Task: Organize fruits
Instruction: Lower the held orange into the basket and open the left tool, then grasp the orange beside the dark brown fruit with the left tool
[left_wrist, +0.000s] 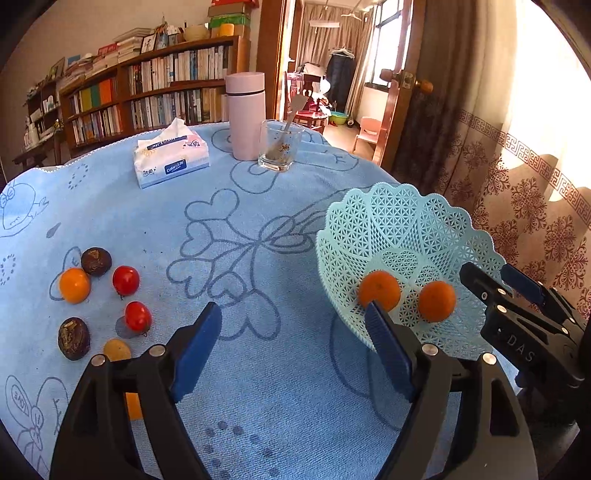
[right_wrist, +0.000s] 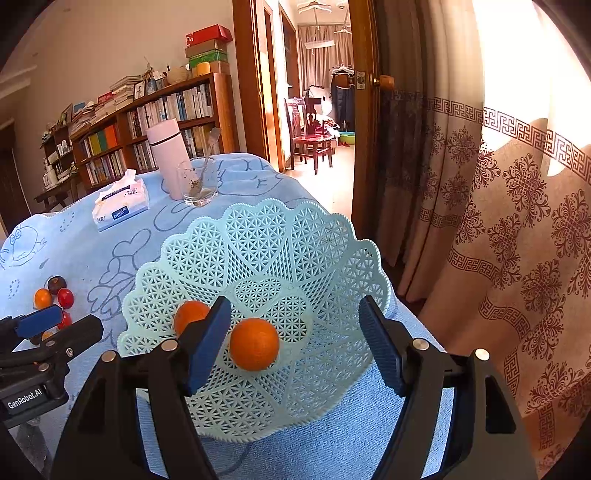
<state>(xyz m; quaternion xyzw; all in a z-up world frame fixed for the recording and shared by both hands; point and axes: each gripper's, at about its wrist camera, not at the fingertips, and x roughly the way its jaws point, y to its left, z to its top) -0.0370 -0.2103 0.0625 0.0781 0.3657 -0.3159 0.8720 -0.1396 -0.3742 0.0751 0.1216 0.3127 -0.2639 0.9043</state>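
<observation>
Two oranges (left_wrist: 379, 290) in basket (right_wrist: 258, 236); seven fruits (left_wrist: 125, 280) outside.

**Fruit left, basket right**

Basket (left_wrist: 406, 236) sat at the right edge of the surface (left_wrist: 258, 387), holding two oranges side by side: one (left_wrist: 379, 290) left, one (left_wrist: 437, 301) right. Loose fruit cluster (left_wrist: 99, 299) lay well apart at the left edge, pieces near each other. Behind, toward the far edge: tissue box (left_wrist: 171, 157) left, flask (left_wrist: 245, 116) right of it, glass (left_wrist: 279, 146) just beside and in front of the flask, with a spoon (left_wrist: 293, 110) standing in it. Bookshelf (left_wrist: 147, 92) stood behind the surface. Curtain (left_wrist: 517, 166) hung right of the basket.
</observation>
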